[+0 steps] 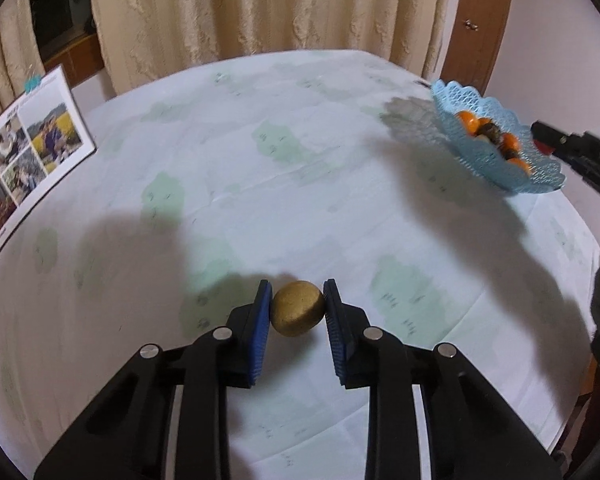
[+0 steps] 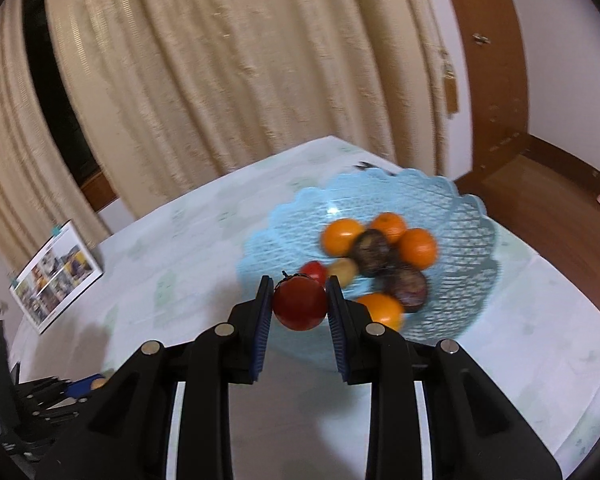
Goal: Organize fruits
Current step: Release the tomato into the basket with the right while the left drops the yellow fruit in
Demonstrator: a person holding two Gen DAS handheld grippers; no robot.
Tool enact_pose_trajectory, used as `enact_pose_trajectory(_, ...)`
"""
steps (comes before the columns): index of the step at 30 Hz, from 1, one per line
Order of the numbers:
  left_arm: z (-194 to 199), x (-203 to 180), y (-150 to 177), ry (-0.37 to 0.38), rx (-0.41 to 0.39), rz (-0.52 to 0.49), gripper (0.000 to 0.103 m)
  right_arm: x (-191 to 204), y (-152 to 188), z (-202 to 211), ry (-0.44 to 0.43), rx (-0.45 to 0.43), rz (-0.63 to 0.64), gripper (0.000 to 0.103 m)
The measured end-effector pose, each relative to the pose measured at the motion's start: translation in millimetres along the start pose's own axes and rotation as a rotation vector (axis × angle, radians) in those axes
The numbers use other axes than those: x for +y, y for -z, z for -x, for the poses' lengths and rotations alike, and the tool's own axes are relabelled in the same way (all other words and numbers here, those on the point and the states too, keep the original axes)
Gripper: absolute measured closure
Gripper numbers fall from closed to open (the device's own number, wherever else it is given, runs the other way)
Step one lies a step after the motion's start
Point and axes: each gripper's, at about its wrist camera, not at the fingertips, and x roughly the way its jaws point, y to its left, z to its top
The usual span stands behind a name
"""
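— What do your left jaws have?

— My left gripper [image 1: 296, 307] is clamped on a brown-gold round fruit [image 1: 297, 309], both blue pads pressed to its sides, low over the pale green surface [image 1: 260, 184]. My left camera alone shows this fruit whole; in the right view it is barely a sliver, at 8 o'clock beside the other gripper's black frame.

— And the right?

— My right gripper [image 2: 299, 305] is closed on a red fruit [image 2: 300, 304] with a dark stem, held above the near rim of the blue lattice basket [image 2: 452, 208].

— What is in the basket?

— The right view looks down into it: four oranges [image 2: 418, 248], two dark purple fruits [image 2: 370, 250], a small yellowish one [image 2: 344, 270] and another red one [image 2: 315, 271]. It is blurred. From the left camera the basket [image 1: 496, 148] sits at 2 o'clock, seen side-on, so only some orange and dark pieces peek out.

— Anything else?

— A photo card [image 1: 24, 160] stands at 9 o'clock in the left view, beige curtains [image 1: 268, 12] behind at 12.
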Motion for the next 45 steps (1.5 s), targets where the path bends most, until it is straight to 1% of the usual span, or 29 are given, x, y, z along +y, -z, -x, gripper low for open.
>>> enact_pose_trajectory(2, 3.3, -9.4, -8.8, 0.007, -0.014, -0.014, 0.076, -13.0, -0.7, 0.7, 0.014, -0.003, -0.036, 0.063)
enact_pose_trajectory(4, 5.9, -19.3, -17.5, 0.017, -0.027, -0.03, 0.076, -25.2, -0.8, 4.3, 0.018, -0.019, -0.074, 0.044)
enact_pose_trajectory(5, 7.1, -26.4, -23.5, 0.028, -0.034, -0.041, 0.076, -32.0, 0.0, 7.8, 0.022, -0.031, -0.096, 0.042)
enact_pose_trajectory(8, 9.1, -47.9, -38.5, 0.047, -0.054, -0.078, 0.076, -47.1, 2.5, 15.4, 0.036, -0.055, -0.132, 0.042)
enact_pose_trajectory(11, 9.1, -73.3, -54.4, 0.073, -0.076, -0.116, 0.076, -59.9, 7.5, 27.8, 0.086, -0.101, -0.151, 0.042)
enact_pose_trajectory(12, 8.6, -81.2, -59.7, 0.082, -0.083, -0.127, 0.076, -62.3, 10.1, 32.2, 0.107, -0.12, -0.156, 0.041)
enact_pose_trajectory(15, 6.4, -107.9, -77.2, 0.111, -0.103, -0.161, 0.076, -70.3, 18.8, 43.9, 0.169, -0.18, -0.163, 0.034)
enact_pose_trajectory(16, 5.2, -116.2, -83.3, 0.124, -0.108, -0.169, 0.076, -72.0, 22.4, 47.0, 0.197, -0.2, -0.156, 0.033)
enact_pose_trajectory(19, -0.5, -138.6, -99.6, 0.168, -0.118, -0.186, 0.076, -77.0, 29.3, 49.7, 0.235, -0.224, -0.155, 0.032)
enact_pose_trajectory(21, -8.7, -154.4, -109.5, 0.202, -0.113, -0.196, 0.076, -80.7, 34.2, 48.1, 0.238, -0.221, -0.164, 0.031)
enact_pose_trajectory(26, -27.6, -178.2, -119.7, 0.228, -0.1, -0.204, 0.076, -86.7, 38.2, 49.1, 0.211, -0.222, -0.193, 0.031)
enact_pose_trajectory(27, -29.6, -180.7, -119.6, 0.228, -0.103, -0.203, 0.075, -87.5, 38.1, 49.0, 0.208, -0.221, -0.196, 0.029)
enact_pose_trajectory(29, -33.5, -183.8, -120.1, 0.229, -0.101, -0.202, 0.058, -88.6, 38.1, 47.8, 0.196, -0.218, -0.204, 0.024)
enact_pose_trajectory(30, -34.1, -184.6, -120.1, 0.221, -0.11, -0.199, 0.039, -89.3, 37.6, 47.1, 0.193, -0.215, -0.206, 0.022)
enact_pose_trajectory(31, -32.8, -184.7, -119.6, 0.209, -0.123, -0.199, 0.032, -89.3, 37.6, 46.5, 0.191, -0.209, -0.207, 0.019)
enact_pose_trajectory(33, -31.5, -185.6, -118.5, 0.175, -0.145, -0.217, 0.032, -88.6, 36.8, 43.9, 0.192, -0.19, -0.203, 0.015)
enact_pose_trajectory(35, -30.7, -185.5, -117.3, 0.143, -0.158, -0.234, 0.03, -88.1, 36.4, 42.2, 0.207, -0.167, -0.199, 0.012)
enact_pose_trajectory(37, -29.1, -184.1, -115.6, 0.107, -0.175, -0.246, 0.018, -87.7, 34.6, 42.5, 0.21, -0.149, -0.188, 0.009)
enact_pose_trajectory(39, -27.4, -182.7, -112.9, 0.056, -0.203, -0.263, 0.017, -83.5, 30.9, 43.6, 0.217, -0.121, -0.147, 0.008)
enact_pose_trajectory(41, -28.2, -182.2, -110.8, 0.005, -0.215, -0.278, 0.013, -77.0, 27.9, 45.0, 0.232, -0.102, -0.093, 0.007)
enact_pose_trajectory(45, -29.1, -180.9, -106.4, -0.077, -0.218, -0.291, 0.012, -62.3, 26.0, 47.8, 0.265, -0.083, 0.004, 0.005)
